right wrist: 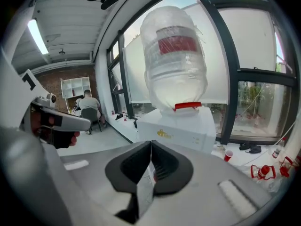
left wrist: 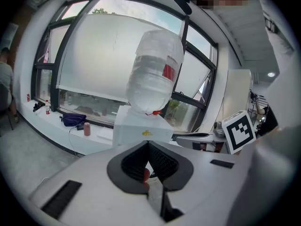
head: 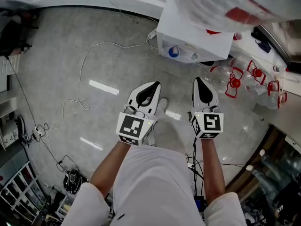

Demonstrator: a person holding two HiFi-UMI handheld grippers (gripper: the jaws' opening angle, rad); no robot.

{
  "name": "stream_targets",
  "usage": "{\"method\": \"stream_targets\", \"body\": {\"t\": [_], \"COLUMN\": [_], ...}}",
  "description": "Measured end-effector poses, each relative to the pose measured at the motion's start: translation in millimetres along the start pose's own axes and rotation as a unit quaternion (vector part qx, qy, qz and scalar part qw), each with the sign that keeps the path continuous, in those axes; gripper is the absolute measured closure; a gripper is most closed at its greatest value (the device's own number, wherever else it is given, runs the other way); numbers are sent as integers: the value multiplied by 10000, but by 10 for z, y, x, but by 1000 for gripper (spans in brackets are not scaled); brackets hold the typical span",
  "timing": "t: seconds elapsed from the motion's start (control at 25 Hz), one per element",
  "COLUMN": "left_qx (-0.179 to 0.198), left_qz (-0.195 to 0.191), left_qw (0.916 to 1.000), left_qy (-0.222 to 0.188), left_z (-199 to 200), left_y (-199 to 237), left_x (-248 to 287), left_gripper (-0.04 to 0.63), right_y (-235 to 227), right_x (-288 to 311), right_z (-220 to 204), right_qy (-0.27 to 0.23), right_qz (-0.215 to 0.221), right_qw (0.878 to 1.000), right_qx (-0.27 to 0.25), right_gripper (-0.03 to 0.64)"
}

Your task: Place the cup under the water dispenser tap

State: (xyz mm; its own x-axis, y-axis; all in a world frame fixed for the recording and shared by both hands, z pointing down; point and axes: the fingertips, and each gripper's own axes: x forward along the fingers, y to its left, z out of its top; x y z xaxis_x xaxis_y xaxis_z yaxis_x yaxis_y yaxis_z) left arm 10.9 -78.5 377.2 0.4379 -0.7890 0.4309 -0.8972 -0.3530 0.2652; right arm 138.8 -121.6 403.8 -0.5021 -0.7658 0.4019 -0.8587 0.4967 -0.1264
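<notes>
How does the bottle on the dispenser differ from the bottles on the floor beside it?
The mounted bottle sits neck-down on the white dispenser; the floor bottles rest on the floor beside it. The mounted bottle looks wrapped in film and has a red label; the floor bottles are bare, with red handles. Both are clear plastic.

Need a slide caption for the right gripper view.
Right hand-held gripper, shut, faces white water dispenser topped with large bottle.

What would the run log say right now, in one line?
left hand-held gripper: shut, empty | right hand-held gripper: shut, empty | water dispenser: ahead of both | red cup: beside dispenser, not held
</notes>
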Motion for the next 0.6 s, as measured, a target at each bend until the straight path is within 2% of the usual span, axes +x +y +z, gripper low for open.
{"method": "stream_targets", "body": {"t": [0.32, 0.6], "left_qx": [-74, 16], "left_qz": [6, -108], "left_qw": [9995, 9984], "left_qy": [-322, -557], "left_z": [425, 726], "left_y": [-177, -330], "left_x": [-343, -605], "left_gripper": [588, 588], "right_y": [42, 158], "right_x": [-514, -875], "right_z": [495, 786], "right_qy": [-290, -433], "right_qz": [-50, -150], "right_qw": [9994, 9979], "right_qx": [-187, -460], "right_gripper": [609, 609]}}
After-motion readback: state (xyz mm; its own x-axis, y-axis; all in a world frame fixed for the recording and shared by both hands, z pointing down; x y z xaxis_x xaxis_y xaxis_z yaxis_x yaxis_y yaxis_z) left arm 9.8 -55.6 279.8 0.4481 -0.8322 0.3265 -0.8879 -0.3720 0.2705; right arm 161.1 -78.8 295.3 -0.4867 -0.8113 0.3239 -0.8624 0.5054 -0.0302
